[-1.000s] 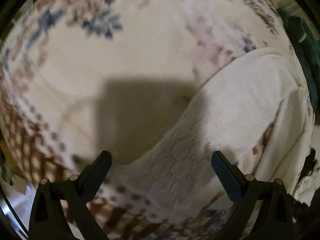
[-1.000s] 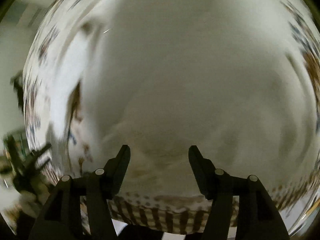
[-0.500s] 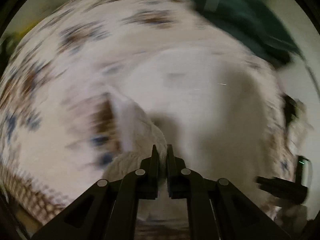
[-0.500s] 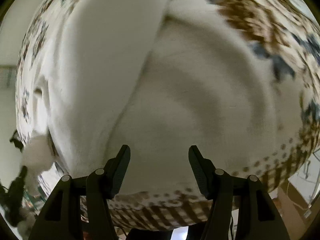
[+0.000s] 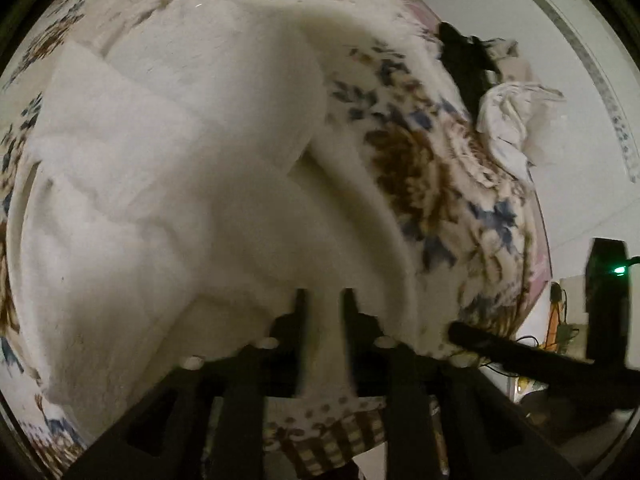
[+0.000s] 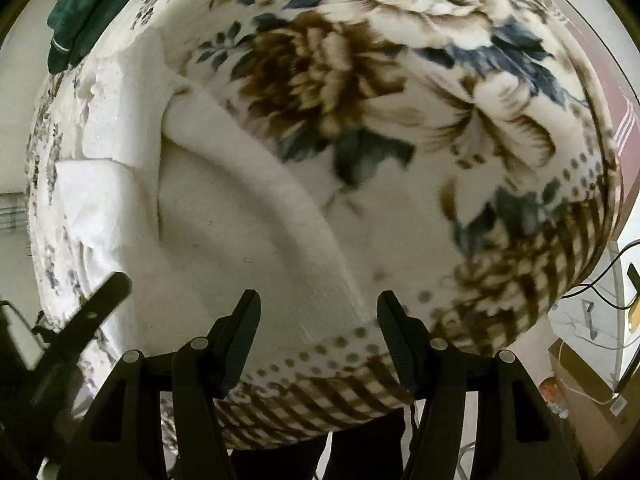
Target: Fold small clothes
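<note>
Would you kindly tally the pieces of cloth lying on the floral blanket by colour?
White lacy garment, pinched by the left gripper: 1
Dark green garment: 1
Pale crumpled cloth: 1
Black item, kind unclear: 1
Total: 4

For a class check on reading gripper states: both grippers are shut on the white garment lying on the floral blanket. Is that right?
Not quite. Only the left gripper is shut on the white garment. In the right wrist view the right gripper is open above the floral blanket, its jaws wide apart, gripping nothing.
</note>
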`<state>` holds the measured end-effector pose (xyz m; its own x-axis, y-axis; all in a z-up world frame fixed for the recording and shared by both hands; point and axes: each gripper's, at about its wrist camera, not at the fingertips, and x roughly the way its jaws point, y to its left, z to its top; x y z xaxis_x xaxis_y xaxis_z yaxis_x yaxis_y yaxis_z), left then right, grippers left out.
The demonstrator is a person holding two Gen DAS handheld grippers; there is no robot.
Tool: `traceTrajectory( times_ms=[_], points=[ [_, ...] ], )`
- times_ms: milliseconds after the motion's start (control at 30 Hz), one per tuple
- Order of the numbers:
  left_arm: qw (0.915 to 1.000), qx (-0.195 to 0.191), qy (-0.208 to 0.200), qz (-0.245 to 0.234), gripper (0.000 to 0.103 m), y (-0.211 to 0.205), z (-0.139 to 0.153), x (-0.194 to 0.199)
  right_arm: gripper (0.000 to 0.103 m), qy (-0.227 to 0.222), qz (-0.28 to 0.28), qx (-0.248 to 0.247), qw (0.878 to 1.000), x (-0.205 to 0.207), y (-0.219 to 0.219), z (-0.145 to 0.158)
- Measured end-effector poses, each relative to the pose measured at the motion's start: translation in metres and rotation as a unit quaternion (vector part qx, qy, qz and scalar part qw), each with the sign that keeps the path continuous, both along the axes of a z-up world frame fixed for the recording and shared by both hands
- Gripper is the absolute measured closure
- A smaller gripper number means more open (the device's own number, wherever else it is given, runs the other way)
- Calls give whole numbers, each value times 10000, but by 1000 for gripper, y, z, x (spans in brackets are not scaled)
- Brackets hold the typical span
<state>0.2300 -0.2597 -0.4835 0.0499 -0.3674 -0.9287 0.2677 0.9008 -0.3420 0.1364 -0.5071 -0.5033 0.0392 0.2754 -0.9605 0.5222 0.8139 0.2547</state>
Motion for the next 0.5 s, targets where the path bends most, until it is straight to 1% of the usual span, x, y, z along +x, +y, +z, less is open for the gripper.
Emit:
traceTrajectory(
  times_ms=[33, 67, 100, 167, 233, 267, 300, 367, 433, 467, 500],
  points=[
    [9999, 45, -17, 113, 35, 16, 0, 0, 40, -20, -5, 64, 10000, 1, -1, 1],
    [9997, 135, -35, 223, 19, 29, 0, 0, 40, -62, -7, 164, 9998, 1, -5, 3],
    [9991, 226, -60, 350, 6, 42, -1, 2, 40, -107, 6, 298, 9995, 3, -5, 4],
    [9965, 478, -81, 676, 6, 84, -3, 4, 40, -159, 74, 553, 9983, 12, 1, 0],
    [9913, 857, -40, 995, 6, 128, -10, 2, 40, -202, 140, 761, 9968, 26, 13, -10],
    [9876, 1065, -4, 1154, 6, 152, -16, 0, 40, -211, 182, 822, 9962, 35, 24, -16],
    [9815, 1372, 68, 1337, 6, 178, -24, -3, 40, -213, 270, 916, 9952, 44, 34, -25],
    [9721, 1617, 219, 1687, 6, 217, -35, -10, 40, -41, 428, 956, 9945, 58, 48, -47],
    [9632, 1757, 351, 2003, 6, 249, -45, -18, 42, 148, 574, 1062, 9926, 66, 62, -69],
    [9610, 1774, 390, 2084, 6, 256, -49, -21, 74, 192, 603, 1113, 9918, 66, 69, -76],
    [9586, 1807, 442, 2156, 6, 263, -54, -25, 90, 285, 696, 1072, 9914, 65, 75, -80]
  ],
)
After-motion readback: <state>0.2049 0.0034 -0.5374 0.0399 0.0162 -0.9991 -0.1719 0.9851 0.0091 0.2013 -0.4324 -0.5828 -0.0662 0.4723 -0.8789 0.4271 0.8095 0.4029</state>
